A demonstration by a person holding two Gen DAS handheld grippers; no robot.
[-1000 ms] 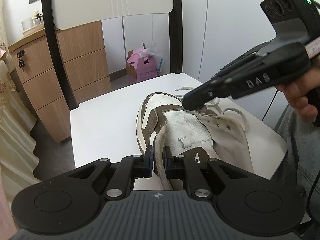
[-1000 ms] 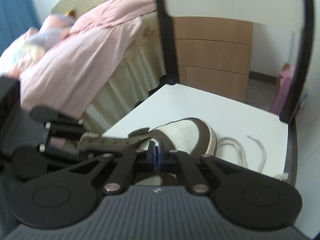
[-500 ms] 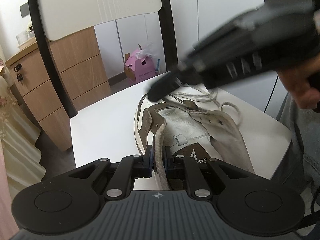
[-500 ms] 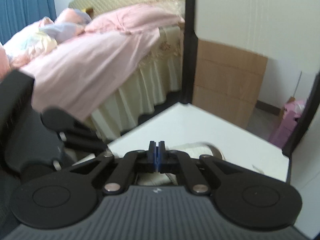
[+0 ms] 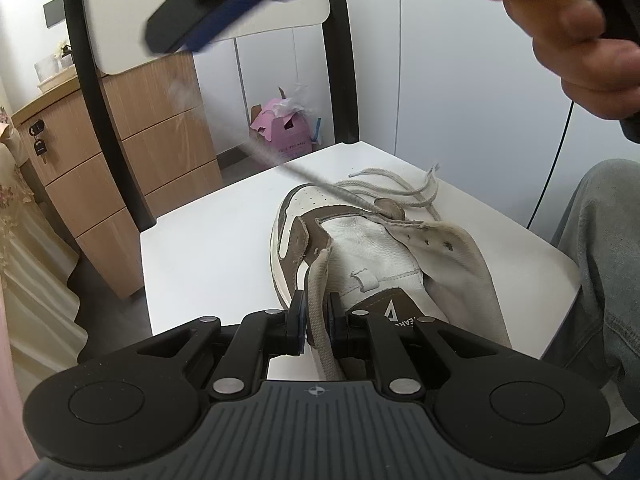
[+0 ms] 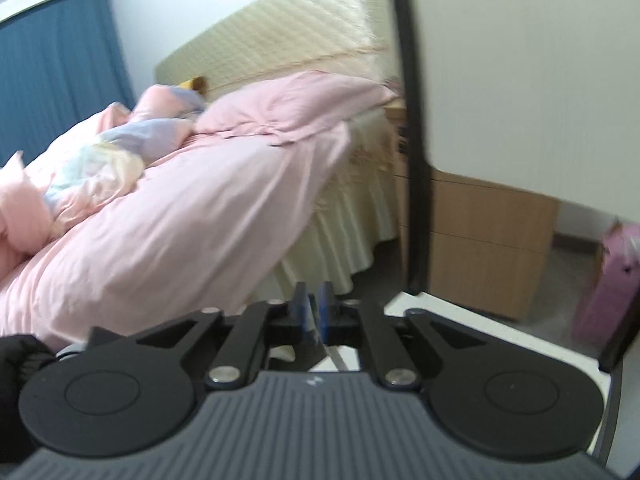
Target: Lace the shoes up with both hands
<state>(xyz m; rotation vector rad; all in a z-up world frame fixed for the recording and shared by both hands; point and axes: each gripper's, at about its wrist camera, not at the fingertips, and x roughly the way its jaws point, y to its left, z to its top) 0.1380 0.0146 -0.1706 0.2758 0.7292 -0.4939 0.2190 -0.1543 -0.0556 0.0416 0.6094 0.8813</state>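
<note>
Left tongs (image 5: pixel 316 322) clamped on sneaker (image 5: pixel 360 248) collar, right tongs (image 6: pixel 314 314) opening off limp, light shoelace (image 5: pixel 304 174); best pinched near its stiff tip.

Wooden drawer cabinet (image 5: pixel 132 184) beside a pink-covered bed (image 6: pixel 168 216), blue curtain (image 6: pixel 56 92) behind.

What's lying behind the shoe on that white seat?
Behind the shoe, loose lace ends trail over the white seat; where they run past the toe is hidden.
</note>
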